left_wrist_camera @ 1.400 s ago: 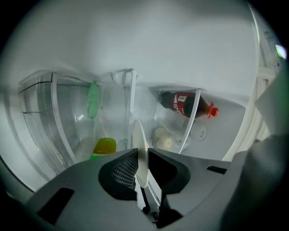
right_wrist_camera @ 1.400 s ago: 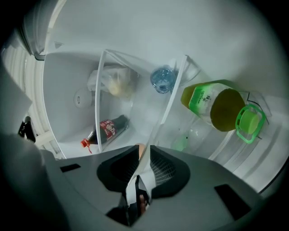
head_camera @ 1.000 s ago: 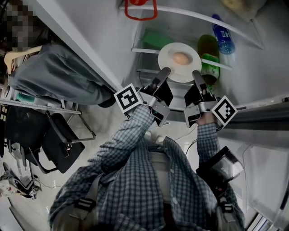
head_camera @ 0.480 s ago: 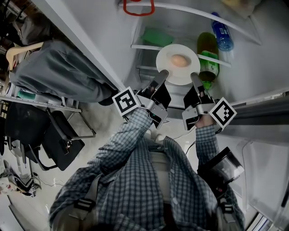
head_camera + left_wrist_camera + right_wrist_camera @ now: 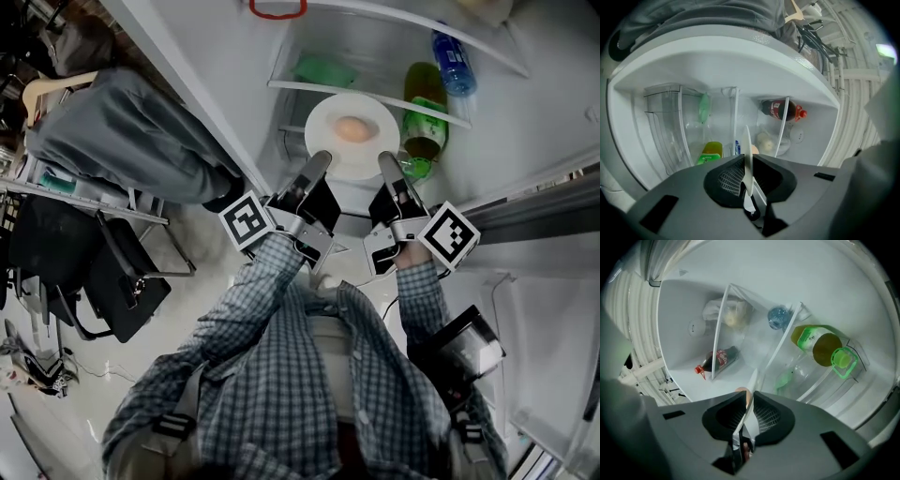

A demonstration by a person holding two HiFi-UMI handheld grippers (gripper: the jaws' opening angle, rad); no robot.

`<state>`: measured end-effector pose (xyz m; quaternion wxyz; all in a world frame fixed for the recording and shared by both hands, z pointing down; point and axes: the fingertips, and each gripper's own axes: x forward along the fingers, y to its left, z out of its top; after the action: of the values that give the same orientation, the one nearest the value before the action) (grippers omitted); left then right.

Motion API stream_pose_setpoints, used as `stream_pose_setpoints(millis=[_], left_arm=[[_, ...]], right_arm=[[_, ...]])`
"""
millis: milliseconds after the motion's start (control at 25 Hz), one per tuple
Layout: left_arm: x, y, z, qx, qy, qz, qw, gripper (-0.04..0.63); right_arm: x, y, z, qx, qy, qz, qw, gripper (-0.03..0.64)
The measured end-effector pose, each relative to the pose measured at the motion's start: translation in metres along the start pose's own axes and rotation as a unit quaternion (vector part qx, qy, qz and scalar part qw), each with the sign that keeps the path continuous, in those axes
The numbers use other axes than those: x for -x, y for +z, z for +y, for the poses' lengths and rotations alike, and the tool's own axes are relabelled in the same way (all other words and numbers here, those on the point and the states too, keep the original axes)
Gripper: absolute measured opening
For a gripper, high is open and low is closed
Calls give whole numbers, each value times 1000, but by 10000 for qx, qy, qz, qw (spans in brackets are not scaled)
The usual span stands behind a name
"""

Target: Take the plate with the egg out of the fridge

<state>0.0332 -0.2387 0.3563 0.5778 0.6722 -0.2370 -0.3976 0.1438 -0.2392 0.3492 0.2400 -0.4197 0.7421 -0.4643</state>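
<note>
As the head view looks into the fridge, the plate with the egg overlaps a shelf edge, between the left gripper and right gripper. In the left gripper view, the jaws clamp the plate's rim. In the right gripper view, the jaws likewise pinch the rim, with the egg just beyond.

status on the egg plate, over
Both shut on the plate rim: left gripper, right gripper. The egg sits centred. A green bottle close beside right gripper.
</note>
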Motion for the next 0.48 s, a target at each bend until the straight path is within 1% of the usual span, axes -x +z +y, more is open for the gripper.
stream_pose_setpoints(millis=[120,320,480], left_arm=[[10,-8,-4,-47,11,-107,9999,57],[20,-22,-10,-69,-20,-209,9998,57],[27,-30,-15,-108,-27,-216,9997,57]], right_arm=[[9,-4,2,-75,43,91,9999,54],[24,-7,6,-54,123,157,9998,54],[33,-9,14,11,213,153,9997,54]])
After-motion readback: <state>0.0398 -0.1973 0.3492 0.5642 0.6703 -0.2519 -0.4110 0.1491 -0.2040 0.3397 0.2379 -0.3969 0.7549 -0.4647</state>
